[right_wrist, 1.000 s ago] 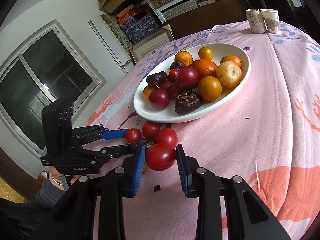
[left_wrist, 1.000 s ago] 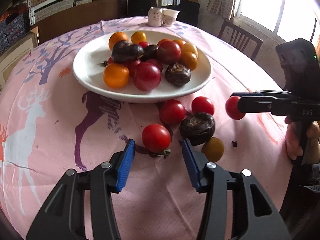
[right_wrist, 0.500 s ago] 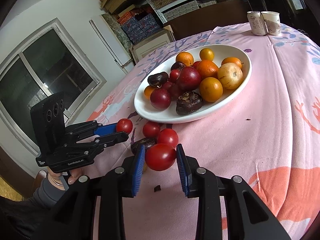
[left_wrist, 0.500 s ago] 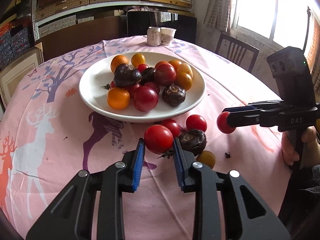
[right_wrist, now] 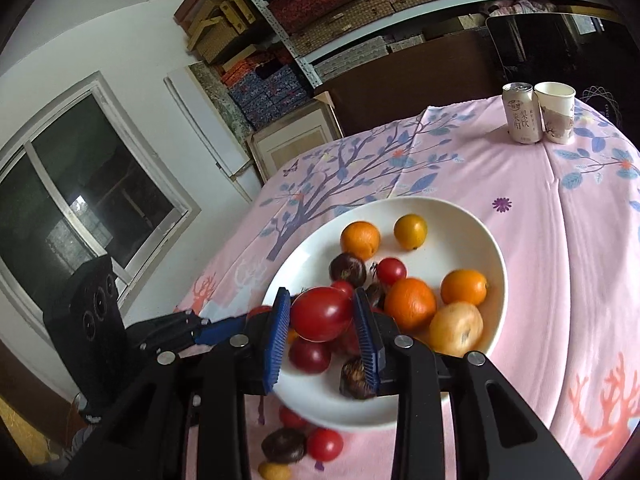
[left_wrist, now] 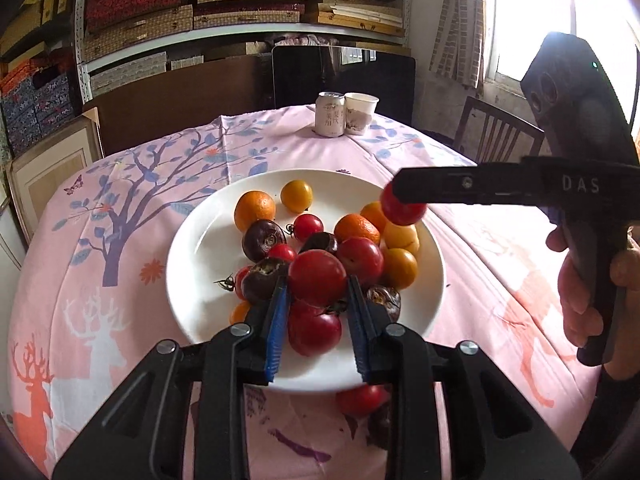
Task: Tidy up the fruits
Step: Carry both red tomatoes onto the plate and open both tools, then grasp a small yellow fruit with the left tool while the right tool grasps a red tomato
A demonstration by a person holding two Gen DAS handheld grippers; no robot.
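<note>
Blue-padded fingers [left_wrist: 277, 320] of the left gripper [left_wrist: 318, 318] pinch a red tomato [left_wrist: 317, 277] above the heaped white plate [left_wrist: 192, 256], presumably to drop it among the oranges and passion fruit. Over the plate's far side, the right gripper [right_wrist: 323, 338] clamps its own tomato [right_wrist: 321, 313] likewise. A few fruits [right_wrist: 306, 442] wait on the pink tablecloth [left_wrist: 132, 184].

A round table covered by a pink cloth printed with deer and a blue-leafed tree [left_wrist: 120, 320] is seen. A large white round plate [left_wrist: 192, 248] is set on it. Beyond the plate, a pale drink can [left_wrist: 329, 119] and a white paper cup [left_wrist: 360, 113] stand touching. Just before the plate's near rim, loose red tomatoes [right_wrist: 325, 444], a dark wrinkled fruit [right_wrist: 283, 445] and a small yellow fruit [right_wrist: 274, 471] lie on the cloth.
</note>
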